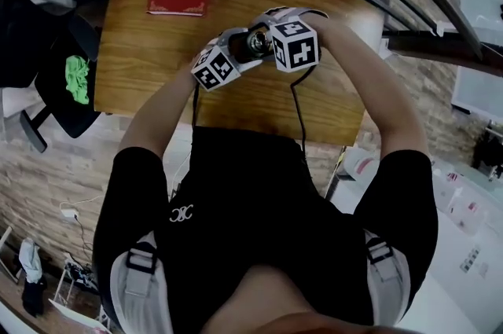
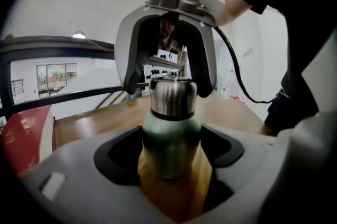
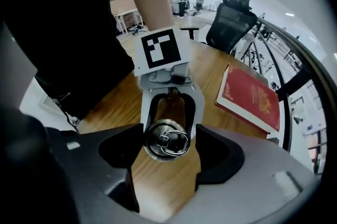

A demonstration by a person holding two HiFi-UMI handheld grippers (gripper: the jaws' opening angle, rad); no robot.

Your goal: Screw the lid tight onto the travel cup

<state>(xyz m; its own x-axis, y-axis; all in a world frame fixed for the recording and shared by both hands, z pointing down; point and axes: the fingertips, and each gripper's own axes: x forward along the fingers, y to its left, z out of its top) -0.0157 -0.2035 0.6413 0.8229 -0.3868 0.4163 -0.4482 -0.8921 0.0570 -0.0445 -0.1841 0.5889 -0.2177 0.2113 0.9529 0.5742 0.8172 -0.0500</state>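
Masking travel cup [image 1: 257, 43] partly: right tongs [image 3: 166, 138].

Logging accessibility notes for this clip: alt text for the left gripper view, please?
A green travel cup stands on the wooden table, gripped in the left gripper, while the right gripper straddles its steel lid from above, jaws open.

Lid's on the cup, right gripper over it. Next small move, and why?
Probably close the right gripper on the lid: its jaws straddle it without touching, while the left gripper clamps the travel cup steady for a twist.
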